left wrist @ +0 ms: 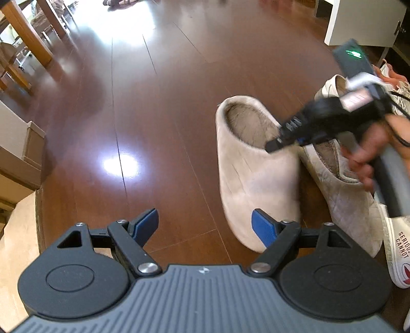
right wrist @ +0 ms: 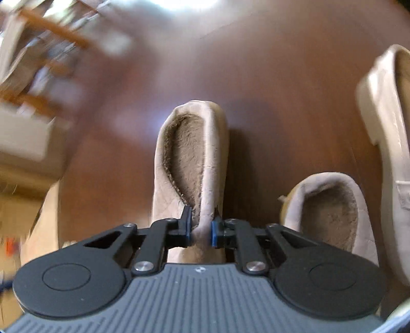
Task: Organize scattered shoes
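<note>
A beige fur-lined slipper point(left wrist: 252, 176) lies on the dark wooden floor point(left wrist: 153, 102), and my right gripper point(left wrist: 275, 144) is shut on the right wall of its opening. In the right wrist view the gripper point(right wrist: 201, 229) pinches that wall, with the slipper point(right wrist: 191, 158) stretching ahead. Its mate point(left wrist: 340, 189) lies just right of it, also in the right wrist view point(right wrist: 330, 212). My left gripper point(left wrist: 205, 225) is open and empty, low over the floor beside the held slipper's toe.
A cream loafer point(right wrist: 387, 133) lies right of the slippers. A white printed sandal point(left wrist: 399, 253) and white sneakers point(left wrist: 392, 76) lie at the right edge. Wooden table legs and chairs point(left wrist: 28, 38) stand far left. A cardboard box point(left wrist: 23, 153) and white cabinet point(left wrist: 358, 23) border the floor.
</note>
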Demonstrator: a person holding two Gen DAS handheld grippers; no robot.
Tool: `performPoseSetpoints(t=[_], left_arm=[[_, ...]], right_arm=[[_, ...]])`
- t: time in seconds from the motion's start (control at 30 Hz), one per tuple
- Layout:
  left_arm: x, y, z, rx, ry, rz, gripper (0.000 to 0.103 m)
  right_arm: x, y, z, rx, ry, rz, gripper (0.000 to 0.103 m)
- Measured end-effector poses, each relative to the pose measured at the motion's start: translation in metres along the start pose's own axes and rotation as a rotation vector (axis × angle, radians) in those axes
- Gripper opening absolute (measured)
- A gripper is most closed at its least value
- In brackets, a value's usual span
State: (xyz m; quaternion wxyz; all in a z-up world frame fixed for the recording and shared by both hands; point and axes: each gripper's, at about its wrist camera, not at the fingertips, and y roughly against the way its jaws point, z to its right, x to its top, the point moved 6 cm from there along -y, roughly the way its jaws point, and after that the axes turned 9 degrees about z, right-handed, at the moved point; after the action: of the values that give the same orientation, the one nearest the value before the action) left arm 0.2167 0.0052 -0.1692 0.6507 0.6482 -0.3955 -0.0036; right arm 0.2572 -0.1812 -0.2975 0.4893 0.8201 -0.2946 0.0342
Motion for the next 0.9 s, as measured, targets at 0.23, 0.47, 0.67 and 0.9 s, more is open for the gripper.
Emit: performPoseSetpoints(t=[0.23, 0.47, 0.67, 0.9], left_arm=[[-0.012, -0.004, 0.01, 0.003, -0.031, -0.031, 0.082], [-0.013, -0.036, 0.02, -0.016, 0.042, -0.077, 0.082], [-0.001, -0.052, 0.021, 0.009, 0.119, -0.072, 0.082], [0.001, -0.064, 0.02, 0.019, 0.118, -0.091, 0.082]], right_arm=[[-0.052, 0.038, 0.017, -0.027, -0.028, -0.048, 0.075], [-0.151, 0.099, -0.015, -0.073, 0.353, 0.158, 0.079], [-0.203, 0.082, -0.034, -0.209, 0.794, 0.176, 0.085], [-0.206, 0.06, -0.025, -0.201, 0.845, 0.146, 0.079]])
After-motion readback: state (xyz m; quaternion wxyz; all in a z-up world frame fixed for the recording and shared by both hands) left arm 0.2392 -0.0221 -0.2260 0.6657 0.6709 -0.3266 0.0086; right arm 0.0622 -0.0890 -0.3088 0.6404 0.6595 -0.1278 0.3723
